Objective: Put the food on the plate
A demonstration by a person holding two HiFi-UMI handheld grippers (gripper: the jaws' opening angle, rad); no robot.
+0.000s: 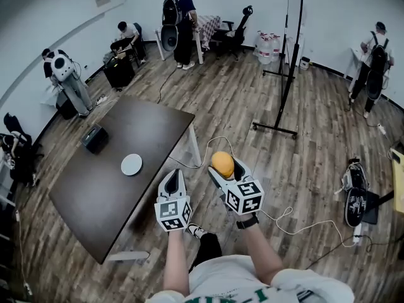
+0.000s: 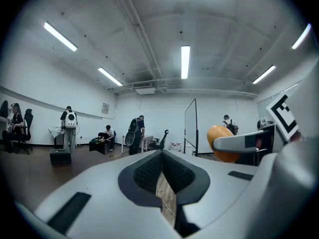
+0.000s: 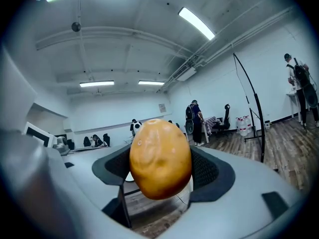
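Observation:
A round yellow-orange food item [image 1: 222, 163] sits between the jaws of my right gripper [image 1: 225, 167], which is shut on it, held in the air over the wooden floor just right of the table. It fills the middle of the right gripper view, where the food item [image 3: 160, 166] is pressed between the dark pads of the right gripper [image 3: 160, 159]. A small white plate [image 1: 131, 165] lies on the dark brown table [image 1: 82, 194], left of both grippers. My left gripper [image 1: 172, 183] hovers by the table's right edge, shut and empty. In the left gripper view, the left gripper [image 2: 162, 171] has the food item [image 2: 222, 142] to its right.
A black box [image 1: 95, 137] stands on the table behind the plate. A black pole stand [image 1: 285, 81] rises from the floor ahead on the right, a white cable [image 1: 211, 145] trails beneath the grippers, and bags [image 1: 355, 194] lie at the far right. Several people stand or sit along the walls.

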